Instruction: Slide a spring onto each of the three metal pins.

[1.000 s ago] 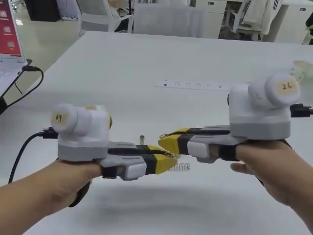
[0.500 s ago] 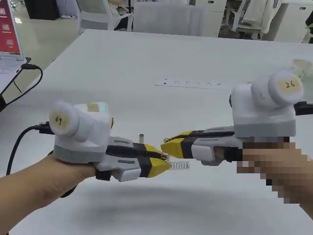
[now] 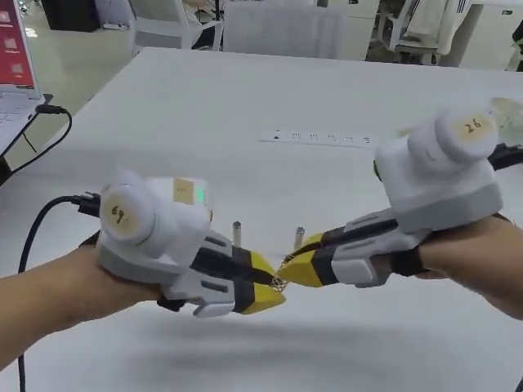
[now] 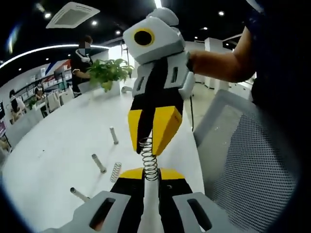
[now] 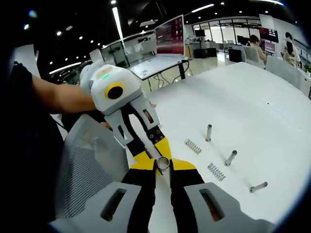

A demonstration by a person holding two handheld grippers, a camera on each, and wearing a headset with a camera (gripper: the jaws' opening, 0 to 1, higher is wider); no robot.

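Observation:
A small metal spring spans the gap between both grippers above the white table. My left gripper is shut on its near end, and my right gripper pinches the far end. In the right gripper view the spring appears end-on as a ring between my right gripper's tips, facing the left gripper. In the head view the left gripper and right gripper meet tip to tip. Three upright metal pins stand bare. Two loose springs lie beside them.
A white power strip lies across the table's far half. A laptop sits at the left edge, and a black cable runs to the left gripper. A mesh chair stands by the table; a potted plant is at its far end.
The right gripper has tilted down and closed in on the free end of the spring held by the left gripper. The left gripper has rolled and shifted right. Their tips now meet.

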